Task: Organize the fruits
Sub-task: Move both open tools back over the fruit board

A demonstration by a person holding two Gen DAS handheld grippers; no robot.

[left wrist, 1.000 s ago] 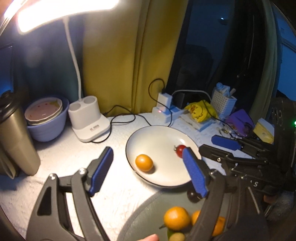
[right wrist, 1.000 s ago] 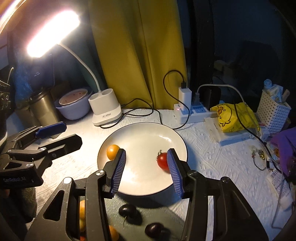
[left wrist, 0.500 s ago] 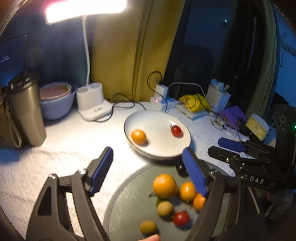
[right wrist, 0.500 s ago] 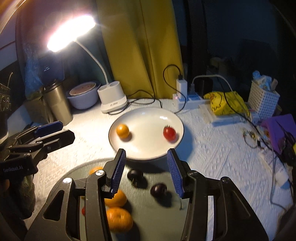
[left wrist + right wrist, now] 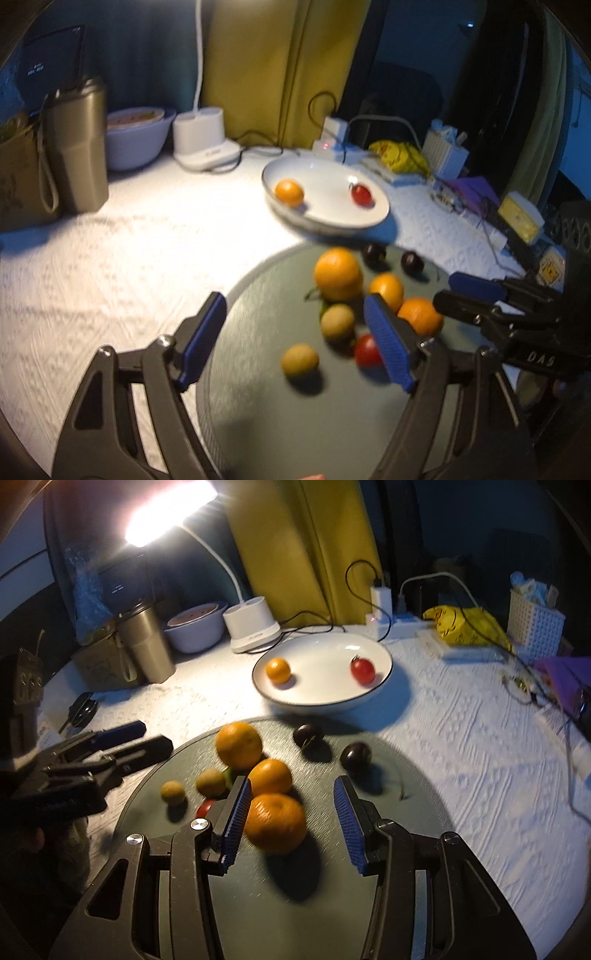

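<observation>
A dark round tray (image 5: 266,413) (image 5: 369,878) holds several fruits: a large orange (image 5: 337,274) (image 5: 238,744), smaller oranges (image 5: 275,822), two yellowish fruits (image 5: 300,359), a red tomato (image 5: 367,350) and two dark plums (image 5: 355,755). A white plate (image 5: 332,218) (image 5: 321,698) behind it holds a small orange (image 5: 289,192) (image 5: 278,670) and a red tomato (image 5: 361,194) (image 5: 362,670). My left gripper (image 5: 295,341) is open and empty above the tray. My right gripper (image 5: 291,821) is open and empty, an orange between its fingers' line of sight.
A white lamp base (image 5: 253,629), a bowl (image 5: 138,136), a metal tumbler (image 5: 79,144), a power strip with cables (image 5: 388,622), a yellow bag (image 5: 465,626) and a white basket (image 5: 535,622) line the back of the cloth-covered table.
Both grippers have pulled back from the white plate toward me. The dark tray and its fruits now fill the foreground. Both stay open and empty.
</observation>
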